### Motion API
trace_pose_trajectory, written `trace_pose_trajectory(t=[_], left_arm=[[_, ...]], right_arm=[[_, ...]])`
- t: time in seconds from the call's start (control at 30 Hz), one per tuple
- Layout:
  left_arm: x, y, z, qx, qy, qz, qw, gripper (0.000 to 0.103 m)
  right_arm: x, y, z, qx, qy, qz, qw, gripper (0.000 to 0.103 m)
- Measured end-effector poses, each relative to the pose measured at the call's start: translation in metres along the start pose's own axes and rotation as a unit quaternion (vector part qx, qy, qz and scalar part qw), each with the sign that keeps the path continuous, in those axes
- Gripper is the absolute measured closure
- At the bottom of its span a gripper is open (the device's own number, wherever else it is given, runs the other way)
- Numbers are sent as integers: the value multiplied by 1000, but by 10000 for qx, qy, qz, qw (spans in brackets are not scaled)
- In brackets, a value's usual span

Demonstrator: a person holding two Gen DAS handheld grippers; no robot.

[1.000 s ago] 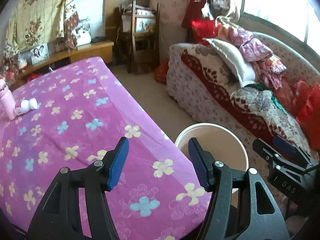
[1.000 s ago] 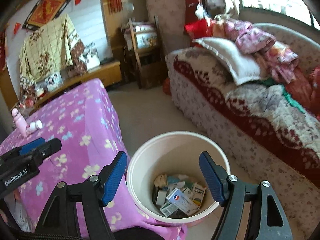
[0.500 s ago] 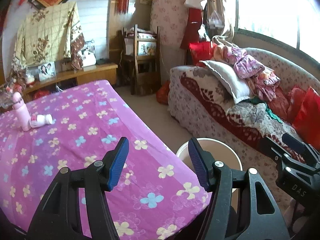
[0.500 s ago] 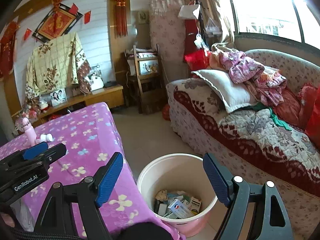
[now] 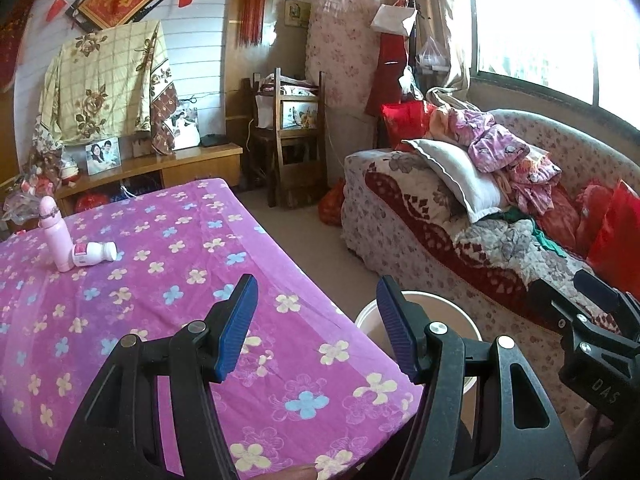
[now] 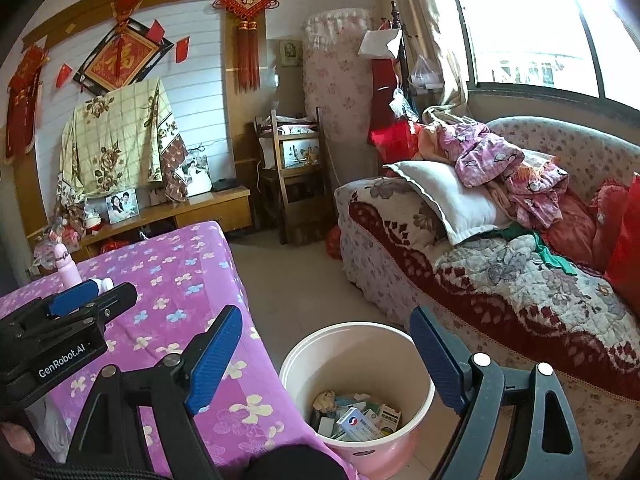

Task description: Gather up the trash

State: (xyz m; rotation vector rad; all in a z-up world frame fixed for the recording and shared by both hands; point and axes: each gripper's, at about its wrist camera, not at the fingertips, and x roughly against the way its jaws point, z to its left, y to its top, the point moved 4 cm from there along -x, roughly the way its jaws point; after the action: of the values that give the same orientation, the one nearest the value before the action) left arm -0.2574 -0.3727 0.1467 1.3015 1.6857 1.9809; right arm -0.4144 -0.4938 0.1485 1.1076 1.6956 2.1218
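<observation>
I've got both grippers up over the near right corner of the table (image 5: 132, 280), which is draped in a soft purple fleece cloth w/ pale flower prints; the cloth edge runs diagonally away from me and drops straight to the floor. Left gripper (image 5: 316, 326) is released, blue ribbed pads apart, nothing between them, hanging above the cloth's corner. Right gripper (image 6: 326, 354) sits just beside it over the bin, jaws opening, nothing between them either. The trash bin (image 6: 356, 396) is a round, smooth plastic pail, cream inside w/ a pink base, standing on the floor tight against the table's hanging cloth. Trash (image 6: 358, 416) lies in its bottom: small printed cartons and a crumpled paper wad. Btwn the table edge and the sofa (image 6: 500, 280) there's an open strip of beige floor (image 6: 292, 280), running back to a wooden chair (image 5: 298, 148). Sofa edge is rounded, covered in a quilted floral throw w/ a dark red scalloped border; a grey pillow (image 5: 460, 180) and a loose pile of pink clothes sit on top. On the far left of the table, 2 things remain: a pink bottle (image 5: 54, 236) upright, glossy and cylindrical, and a small white bottle (image 5: 94, 254) on its side touching the pink bottle's base. Rest of the cloth is flat, a few shallow creases.
</observation>
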Motion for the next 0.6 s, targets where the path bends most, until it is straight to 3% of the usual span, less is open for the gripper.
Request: trace_pose_trajectory(t=[0.6], left_arm=[[-1,0,3,49,118,13,9999,43]], right_arm=[[1,5,2,37,-35,-71,10000,19]])
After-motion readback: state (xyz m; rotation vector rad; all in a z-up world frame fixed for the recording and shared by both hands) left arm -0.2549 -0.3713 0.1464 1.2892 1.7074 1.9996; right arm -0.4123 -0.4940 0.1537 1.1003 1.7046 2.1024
